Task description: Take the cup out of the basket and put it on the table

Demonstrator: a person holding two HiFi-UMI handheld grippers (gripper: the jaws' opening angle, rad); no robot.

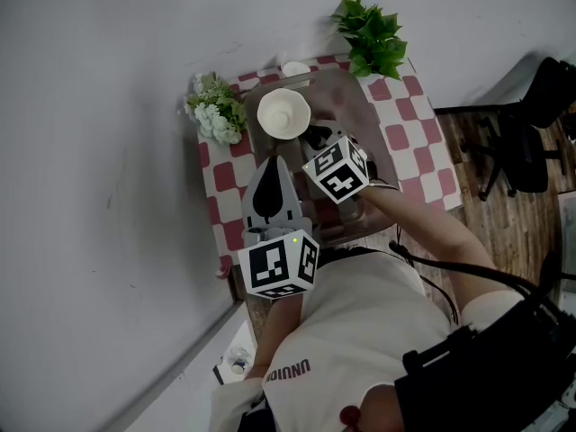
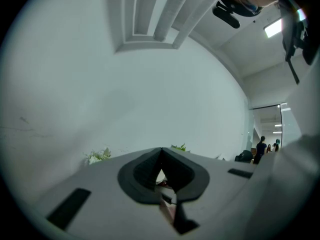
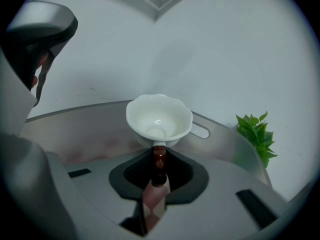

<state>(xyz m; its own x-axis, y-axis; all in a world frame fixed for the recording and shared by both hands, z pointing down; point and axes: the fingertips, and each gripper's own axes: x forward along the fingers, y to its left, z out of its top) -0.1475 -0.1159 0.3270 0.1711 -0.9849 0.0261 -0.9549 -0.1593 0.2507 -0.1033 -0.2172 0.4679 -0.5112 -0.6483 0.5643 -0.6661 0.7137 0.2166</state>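
Right gripper point(image 3: 159, 158) has its jaws pinched narrowly on the white scalloped ceramic cup point(image 3: 159, 116), at the translucent grey basket point(image 3: 85, 129) on the red-and-white chequered worktop point(image 1: 423, 142). Left gripper point(image 2: 161, 153) has its jaws closed together, empty.

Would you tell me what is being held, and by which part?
The right gripper pinches the white cup at its near side, seemingly a brown handle; the left gripper is empty.

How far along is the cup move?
Done: the right gripper has its fingers shut on the white cup. In hand: the cup hangs over the basket; whether it has cleared the rim is unclear. To do: set it on the checked table. The left gripper is shut, empty.
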